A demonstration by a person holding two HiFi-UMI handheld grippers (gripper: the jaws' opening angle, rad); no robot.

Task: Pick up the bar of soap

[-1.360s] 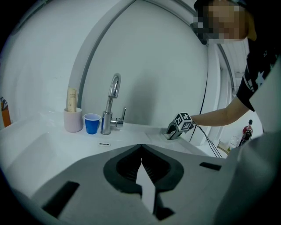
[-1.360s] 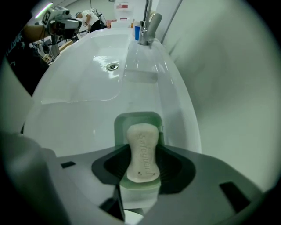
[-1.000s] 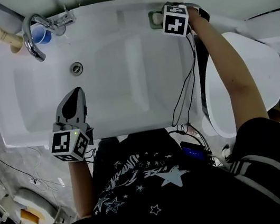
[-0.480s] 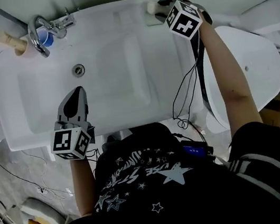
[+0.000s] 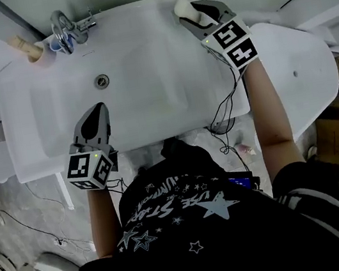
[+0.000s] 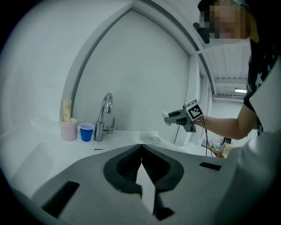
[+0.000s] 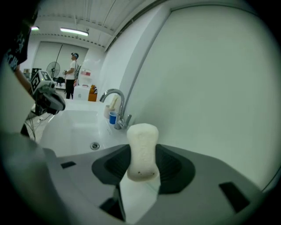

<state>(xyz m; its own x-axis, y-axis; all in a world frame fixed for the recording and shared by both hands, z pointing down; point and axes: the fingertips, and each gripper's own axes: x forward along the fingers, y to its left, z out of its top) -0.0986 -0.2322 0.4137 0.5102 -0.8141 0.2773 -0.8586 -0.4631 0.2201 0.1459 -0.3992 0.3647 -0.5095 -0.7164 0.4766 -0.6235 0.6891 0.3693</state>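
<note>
Right gripper (image 5: 193, 10) fingers gripping the bar of soap (image 7: 142, 149), long axis pointing forward along them, head view showing only its tip, left gripper (image 6: 141, 147) fingers pressing together, empty

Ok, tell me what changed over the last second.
The right tool has lifted the bar of soap off the back right corner of the sink and holds it in the air. The left tool stays shut and empty over the sink's front edge.

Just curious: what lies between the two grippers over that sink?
Only bare white sink basin, per the head view; the right gripper grips the soap bar.
</note>
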